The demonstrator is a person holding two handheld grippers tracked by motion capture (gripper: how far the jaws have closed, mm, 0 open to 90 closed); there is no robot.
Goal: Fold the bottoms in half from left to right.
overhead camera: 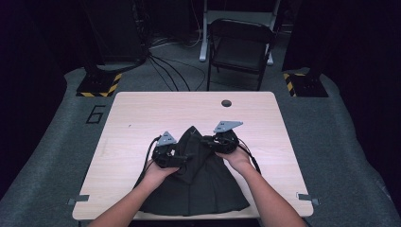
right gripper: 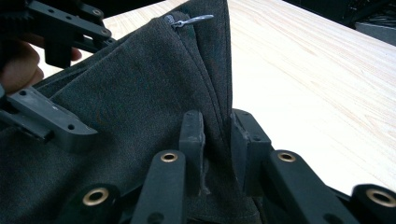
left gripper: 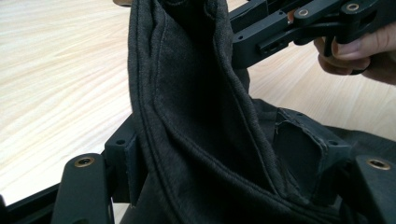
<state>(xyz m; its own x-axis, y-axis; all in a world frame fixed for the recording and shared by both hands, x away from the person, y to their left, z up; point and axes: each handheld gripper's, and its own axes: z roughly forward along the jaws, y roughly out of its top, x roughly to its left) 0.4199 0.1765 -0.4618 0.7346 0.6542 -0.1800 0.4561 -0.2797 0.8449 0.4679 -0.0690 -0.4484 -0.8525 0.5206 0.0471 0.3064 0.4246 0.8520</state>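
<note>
A dark grey garment (overhead camera: 198, 187) lies on the wooden table (overhead camera: 137, 118), its top edge lifted into a peak between my hands. In the right gripper view a metal zipper pull (right gripper: 189, 19) shows at that peak. My right gripper (right gripper: 218, 135) is shut on a fold of the garment (right gripper: 140, 84), its pads pinching the seam. The left gripper (left gripper: 224, 158) has its jaws wide apart, and a thick fold of the garment (left gripper: 196, 116) hangs loosely between them. In the high view the left gripper (overhead camera: 182, 158) and right gripper (overhead camera: 208, 142) face each other across the raised cloth.
A round hole (overhead camera: 226, 103) sits near the table's far edge. Behind the table stand a black folding chair (overhead camera: 241, 47), floor cables (overhead camera: 165, 71) and yellow-black striped bases (overhead camera: 99, 87). Bare wood lies left, right and beyond the garment.
</note>
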